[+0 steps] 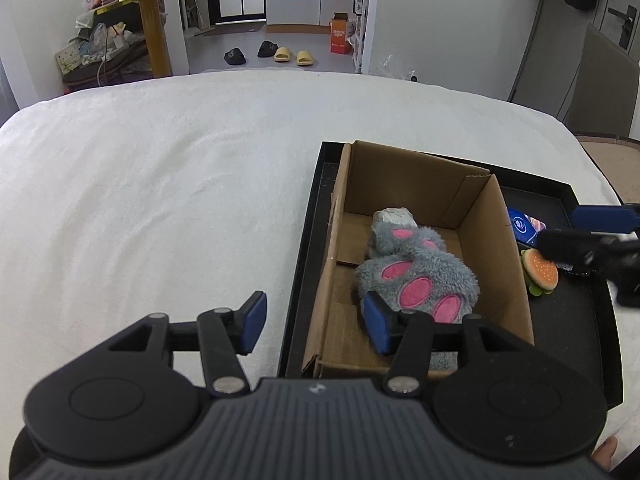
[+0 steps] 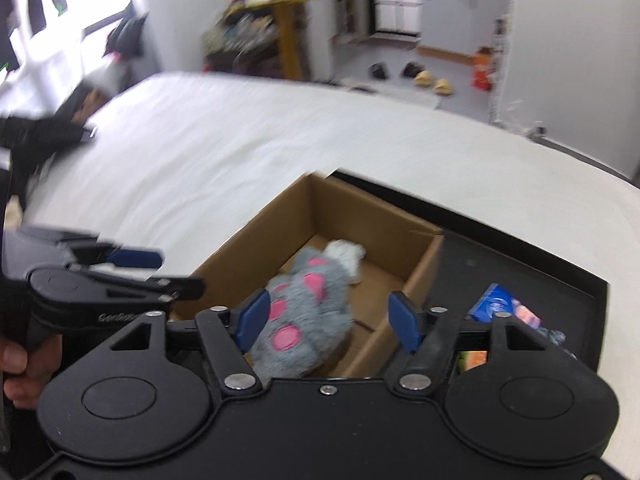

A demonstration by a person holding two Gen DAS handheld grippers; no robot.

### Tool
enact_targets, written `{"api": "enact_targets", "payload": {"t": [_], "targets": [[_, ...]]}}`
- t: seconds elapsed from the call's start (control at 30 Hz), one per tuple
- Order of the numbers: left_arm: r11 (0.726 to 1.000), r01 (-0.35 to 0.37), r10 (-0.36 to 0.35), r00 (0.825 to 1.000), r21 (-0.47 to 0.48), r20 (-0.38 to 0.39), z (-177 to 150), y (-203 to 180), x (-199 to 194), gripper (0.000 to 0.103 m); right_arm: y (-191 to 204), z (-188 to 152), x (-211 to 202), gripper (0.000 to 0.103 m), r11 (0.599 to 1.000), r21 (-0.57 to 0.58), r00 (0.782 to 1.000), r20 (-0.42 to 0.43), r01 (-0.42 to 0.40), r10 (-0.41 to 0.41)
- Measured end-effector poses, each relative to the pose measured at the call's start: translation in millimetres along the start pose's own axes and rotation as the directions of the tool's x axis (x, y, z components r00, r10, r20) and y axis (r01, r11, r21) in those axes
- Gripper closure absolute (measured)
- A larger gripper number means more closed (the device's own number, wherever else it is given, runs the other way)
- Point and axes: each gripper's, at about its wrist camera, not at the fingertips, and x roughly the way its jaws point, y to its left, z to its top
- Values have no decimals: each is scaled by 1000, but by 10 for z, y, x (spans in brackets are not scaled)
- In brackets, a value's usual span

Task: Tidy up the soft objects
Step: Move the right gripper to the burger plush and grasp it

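Room evenly lit, bright, soft daylight. Left wrist view sharp; fisheye bends the white bedspread [image 1: 160, 184] edge and walls. Right wrist view smeared with motion blur all over, worst at the far clutter and the window [image 2: 60, 4], which is blown out. Soft shadow inside the cardboard box [image 1: 420, 184]. No harsh glare.
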Motion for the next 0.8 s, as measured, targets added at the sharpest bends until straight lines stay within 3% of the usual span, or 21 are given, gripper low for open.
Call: {"api": "enact_targets", "payload": {"t": [0.2,0.43,0.57,0.7,0.8], "targets": [[1000,-24,24,1000,16,1,6,-122,-29,50,-381,-202,-135,36,984,147,991,72,100,-111],[997,-65,65,998,38,0,67,-274,-69,50,-696,-557,-99,36,933,311,975,67,180,-210],[995,-75,74,997,67,19,77,-361,-86,49,-906,-780,9,36,889,397,968,1,230,-251],[994,-83,82,997,70,9,71,-389,-38,48,-1096,-947,98,34,838,507,978,-48,200,-204],[993,-97,98,995,68,-11,79,-383,21,47,-1169,-992,228,28,827,529,981,-66,191,-185]]}}
